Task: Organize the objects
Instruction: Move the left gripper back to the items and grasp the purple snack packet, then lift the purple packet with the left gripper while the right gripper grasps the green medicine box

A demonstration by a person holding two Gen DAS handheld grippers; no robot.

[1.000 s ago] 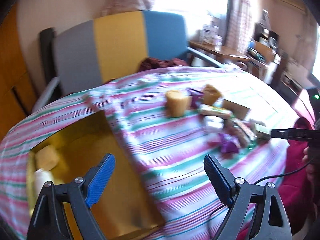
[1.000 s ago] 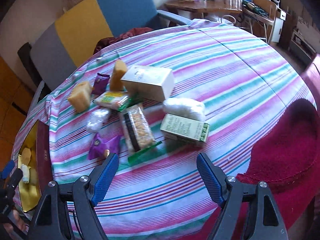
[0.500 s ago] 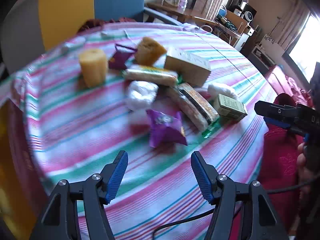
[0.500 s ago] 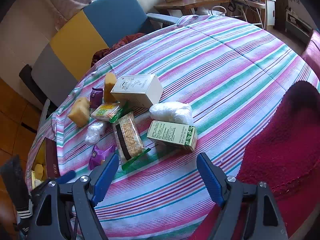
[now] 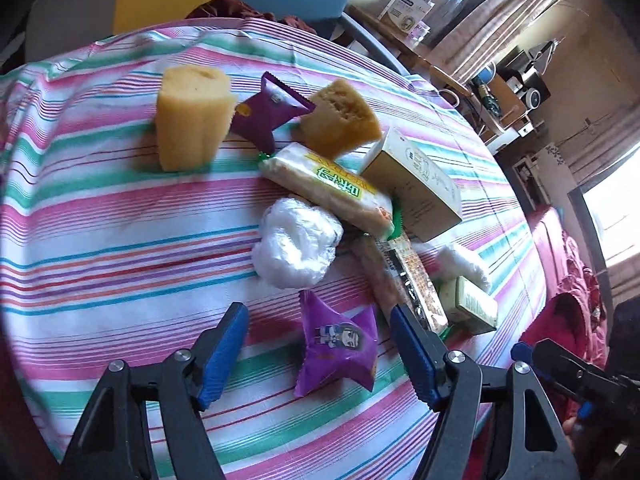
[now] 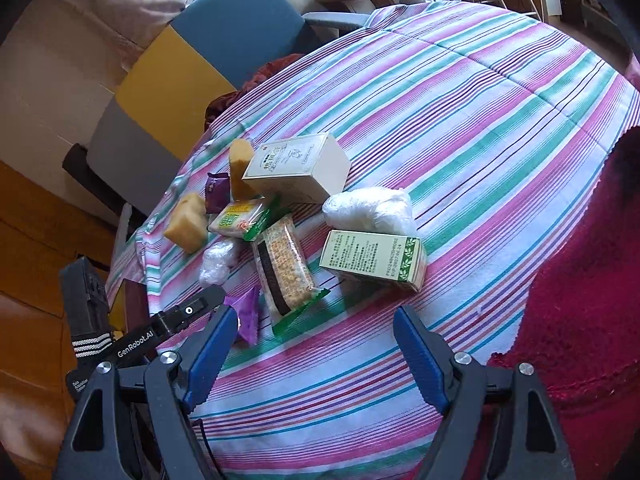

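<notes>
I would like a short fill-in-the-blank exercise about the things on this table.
1. The snack packet between the left gripper's open pads is coloured ____.
2. The tablecloth has a pattern of ____.
3. The right gripper holds ____.
4. The green-and-white box lies beside a white ____ bundle.

Missing words: purple; stripes; nothing; plastic

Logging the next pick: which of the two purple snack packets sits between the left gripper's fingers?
The purple packet with the cartoon figure, lying between the open left gripper; the other purple packet lies far off between the sponges.

Bare striped cloth [image 6: 500,128] beyond crowded snack cluster [image 6: 280,232]
</notes>
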